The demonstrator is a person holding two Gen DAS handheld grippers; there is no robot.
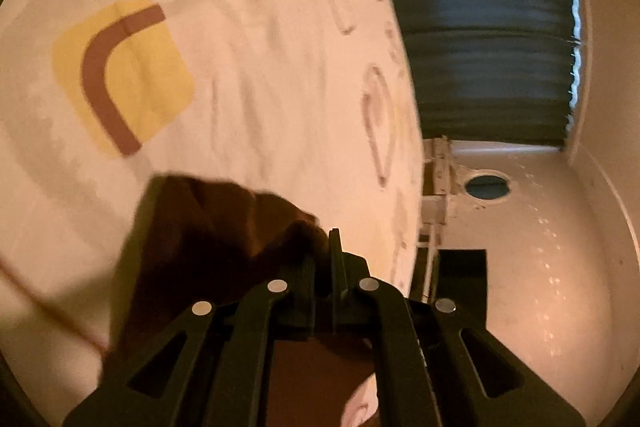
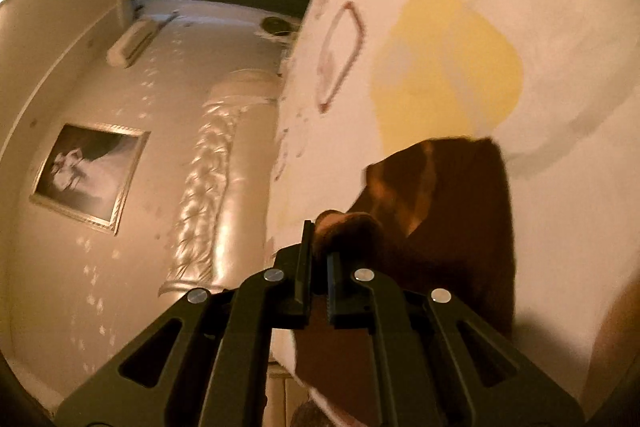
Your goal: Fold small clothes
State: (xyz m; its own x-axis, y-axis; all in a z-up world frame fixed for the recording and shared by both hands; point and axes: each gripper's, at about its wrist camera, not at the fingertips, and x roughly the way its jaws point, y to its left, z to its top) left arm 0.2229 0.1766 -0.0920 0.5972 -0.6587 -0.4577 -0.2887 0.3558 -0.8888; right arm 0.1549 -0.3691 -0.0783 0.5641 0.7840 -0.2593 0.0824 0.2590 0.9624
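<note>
The left gripper (image 1: 334, 247) is clamped on 1 edge of the brown garment (image 1: 200, 247); the right gripper (image 2: 318, 247) is clamped on another. The garment hangs over the bed (image 1: 240, 67), whose white cover carries yellow patches and brown outlines. Both views are motion-blurred. Dark curtains (image 1: 480, 39), a framed picture (image 2: 90, 173) and what appears to be a tufted headboard (image 2: 212, 179) surround it.

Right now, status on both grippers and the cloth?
Left gripper and right gripper both shut on dark brown garment. Garment above patterned white bedsheet. Nothing in the way.
</note>
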